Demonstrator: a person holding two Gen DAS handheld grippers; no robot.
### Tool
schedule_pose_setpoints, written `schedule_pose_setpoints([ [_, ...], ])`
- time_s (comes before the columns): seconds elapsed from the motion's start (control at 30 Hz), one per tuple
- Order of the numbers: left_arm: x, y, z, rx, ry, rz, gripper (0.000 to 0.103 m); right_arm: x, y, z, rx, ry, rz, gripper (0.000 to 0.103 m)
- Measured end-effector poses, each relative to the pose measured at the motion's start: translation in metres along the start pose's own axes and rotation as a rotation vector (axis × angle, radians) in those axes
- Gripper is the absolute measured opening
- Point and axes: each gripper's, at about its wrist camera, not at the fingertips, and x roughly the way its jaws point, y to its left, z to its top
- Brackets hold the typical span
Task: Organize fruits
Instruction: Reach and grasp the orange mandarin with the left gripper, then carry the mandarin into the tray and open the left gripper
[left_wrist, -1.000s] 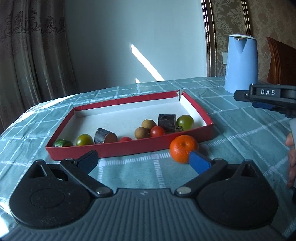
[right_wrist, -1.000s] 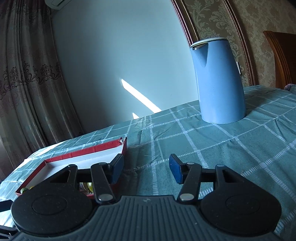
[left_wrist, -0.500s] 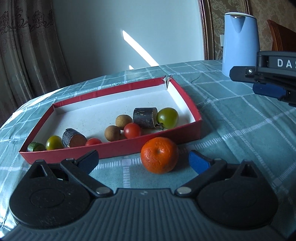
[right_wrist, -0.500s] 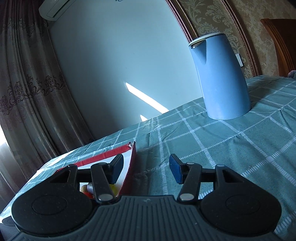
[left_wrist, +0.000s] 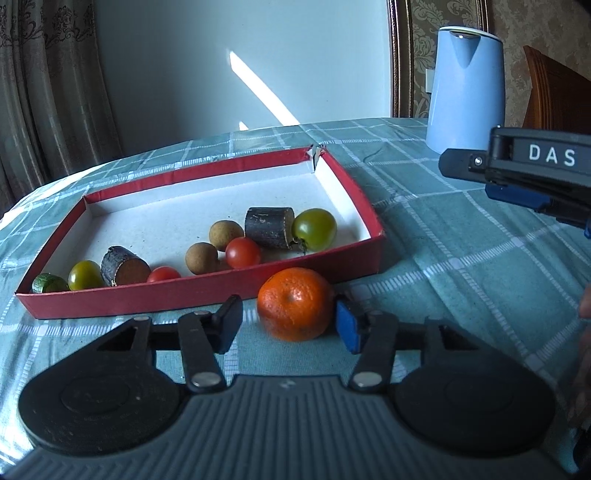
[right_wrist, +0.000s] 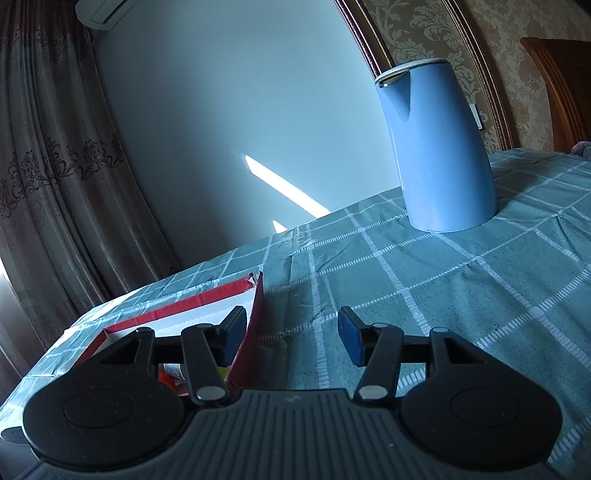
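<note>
- Between the spread fingers of the left tongs (left_wrist: 289, 324), a mandarin (left_wrist: 295, 303) sits on the checked cloth of the desk (left_wrist: 461, 258), just outside the front wall of the red tray (left_wrist: 207, 293); the blue pad looks to be touching or almost touching its right side, the dark pad stands apart on its left, so nothing is gripped yet.
- Inside the tray lie green and red tomatoes, two brown longans and two dark cut stem pieces.
- Right tongs (right_wrist: 291, 336) hang wide open and empty over the tray's right edge, with a blue kettle (right_wrist: 439, 147) well beyond.
- Judged by looks, the mandarin is light, round and soft-skinned: it may roll, and should be pinched gently across its widest middle.
</note>
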Motion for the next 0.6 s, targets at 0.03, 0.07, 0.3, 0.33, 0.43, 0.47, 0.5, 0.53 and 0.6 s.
schedule_pose_setpoints([
  [0.03,-0.001,0.0,0.0,0.002,-0.002,-0.004,0.047,0.0,0.0,0.0,-0.003,0.001,-0.002,0.054],
  [0.07,-0.003,-0.001,-0.001,0.005,-0.006,-0.013,0.043,0.001,0.0,-0.001,-0.007,0.003,-0.005,0.054],
  [0.3,-0.011,0.007,-0.005,-0.005,-0.014,-0.004,0.041,0.003,0.002,-0.003,-0.027,0.011,-0.023,0.054],
  [0.33,-0.013,0.01,-0.005,-0.011,-0.015,-0.004,0.041,0.004,0.002,-0.003,-0.029,0.012,-0.024,0.054],
  [0.43,-0.024,0.024,-0.006,-0.034,-0.035,-0.002,0.041,0.004,0.003,-0.004,-0.036,0.015,-0.027,0.054],
  [0.47,-0.029,0.03,-0.005,-0.039,-0.049,0.003,0.041,0.003,0.003,-0.005,-0.037,0.015,-0.026,0.054],
  [0.5,-0.033,0.036,-0.003,-0.045,-0.064,0.014,0.041,0.003,0.003,-0.005,-0.037,0.017,-0.026,0.054],
  [0.53,-0.037,0.043,0.0,-0.051,-0.079,0.03,0.041,0.004,0.003,-0.005,-0.038,0.018,-0.026,0.054],
  [0.6,-0.041,0.056,0.007,-0.062,-0.11,0.081,0.041,0.004,0.004,-0.006,-0.042,0.02,-0.028,0.054],
])
